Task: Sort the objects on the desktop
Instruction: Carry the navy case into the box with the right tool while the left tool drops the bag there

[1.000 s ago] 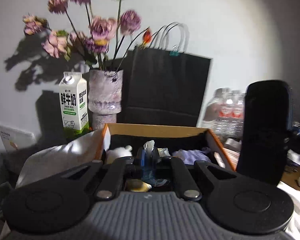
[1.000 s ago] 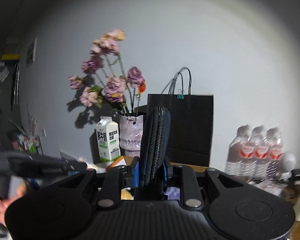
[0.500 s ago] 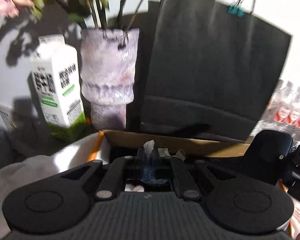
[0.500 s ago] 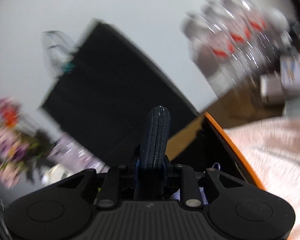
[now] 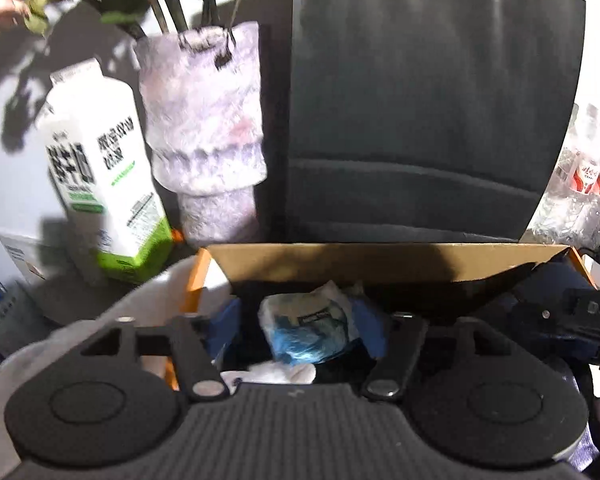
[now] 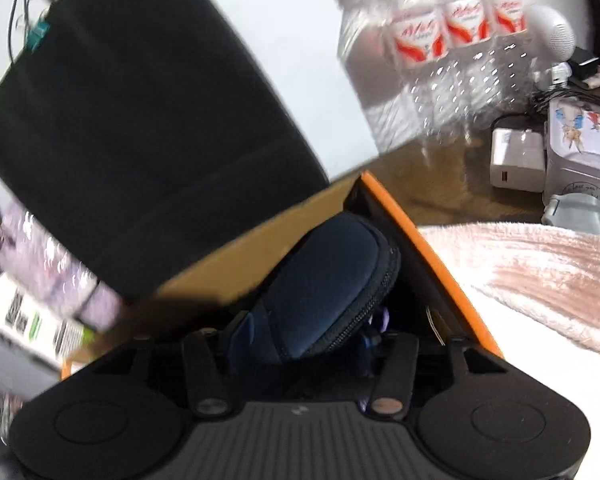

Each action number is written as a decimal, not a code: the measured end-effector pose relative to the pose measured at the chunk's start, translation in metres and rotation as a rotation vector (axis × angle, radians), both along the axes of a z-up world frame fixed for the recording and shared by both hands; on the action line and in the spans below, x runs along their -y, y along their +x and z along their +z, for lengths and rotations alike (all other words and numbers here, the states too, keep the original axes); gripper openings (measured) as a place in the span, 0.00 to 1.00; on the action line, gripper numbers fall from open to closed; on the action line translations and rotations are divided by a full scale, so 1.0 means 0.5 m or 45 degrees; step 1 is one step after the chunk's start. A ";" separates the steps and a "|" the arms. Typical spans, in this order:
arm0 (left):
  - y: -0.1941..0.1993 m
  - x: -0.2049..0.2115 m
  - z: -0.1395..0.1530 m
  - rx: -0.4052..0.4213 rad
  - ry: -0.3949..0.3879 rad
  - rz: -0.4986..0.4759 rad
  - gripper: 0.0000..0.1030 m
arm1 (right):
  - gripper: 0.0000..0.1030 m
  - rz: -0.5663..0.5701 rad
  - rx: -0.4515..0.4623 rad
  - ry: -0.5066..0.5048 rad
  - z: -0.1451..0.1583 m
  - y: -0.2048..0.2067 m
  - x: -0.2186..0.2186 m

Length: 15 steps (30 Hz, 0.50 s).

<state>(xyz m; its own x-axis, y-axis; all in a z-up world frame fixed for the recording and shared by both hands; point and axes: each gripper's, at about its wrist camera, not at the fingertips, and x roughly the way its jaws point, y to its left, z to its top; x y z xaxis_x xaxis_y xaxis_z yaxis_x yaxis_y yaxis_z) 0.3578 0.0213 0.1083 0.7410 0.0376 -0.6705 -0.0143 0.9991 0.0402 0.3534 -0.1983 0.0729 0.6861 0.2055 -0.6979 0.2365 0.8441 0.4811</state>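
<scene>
My left gripper is open over the orange-rimmed cardboard box. A blue and white plastic packet sits loose between its blue pads, tipping into the box. My right gripper is open over the box's right corner. A dark navy zip pouch lies tilted between its fingers, leaning into the box. The right gripper also shows at the right edge of the left wrist view.
A black paper bag, a purple vase and a milk carton stand behind the box. Water bottles, a white charger and a tin are at the right. Pink cloth lies beside the box.
Both grippers moved forward and down over the box. Both opened: the packet and the zip pouch, held shut before, now sit loose and tilt into the box.
</scene>
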 end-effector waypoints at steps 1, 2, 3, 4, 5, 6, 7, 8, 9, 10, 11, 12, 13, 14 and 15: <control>-0.009 0.002 0.011 0.002 0.012 0.005 0.77 | 0.48 0.026 -0.009 0.027 0.006 -0.007 0.006; -0.017 0.003 0.021 0.004 0.023 -0.001 0.78 | 0.47 0.037 -0.021 0.034 0.016 -0.016 0.010; -0.026 0.005 0.033 0.003 0.043 -0.010 0.81 | 0.49 0.042 -0.032 0.023 0.027 -0.025 0.010; -0.037 0.008 0.044 0.002 0.069 -0.008 0.88 | 0.52 0.058 -0.039 -0.001 0.041 -0.035 0.008; -0.049 0.011 0.052 -0.001 0.100 0.005 0.92 | 0.52 0.077 -0.039 -0.030 0.056 -0.046 0.005; -0.058 0.014 0.058 -0.007 0.134 0.018 0.94 | 0.52 0.095 -0.031 -0.055 0.072 -0.060 0.000; -0.069 0.016 0.064 -0.018 0.158 0.026 0.94 | 0.53 0.117 -0.014 -0.079 0.090 -0.074 -0.003; -0.080 0.018 0.069 -0.032 0.167 0.025 0.94 | 0.54 0.137 0.004 -0.105 0.106 -0.087 -0.006; -0.091 0.018 0.076 -0.042 0.164 0.024 0.94 | 0.57 0.149 0.020 -0.134 0.123 -0.103 -0.011; -0.103 0.017 0.083 -0.049 0.159 0.026 0.94 | 0.60 0.158 0.032 -0.163 0.137 -0.119 -0.015; -0.111 0.016 0.089 -0.057 0.157 0.028 0.94 | 0.60 0.174 0.043 -0.186 0.150 -0.135 -0.021; -0.121 0.016 0.096 -0.064 0.158 0.033 0.94 | 0.60 0.193 0.053 -0.208 0.160 -0.151 -0.024; -0.132 0.016 0.104 -0.069 0.160 0.041 0.95 | 0.60 0.211 0.061 -0.229 0.172 -0.166 -0.030; -0.146 0.017 0.113 -0.072 0.166 0.048 0.96 | 0.61 0.229 0.070 -0.245 0.183 -0.181 -0.037; -0.158 0.018 0.120 -0.071 0.172 0.056 0.97 | 0.61 0.245 0.079 -0.260 0.194 -0.193 -0.041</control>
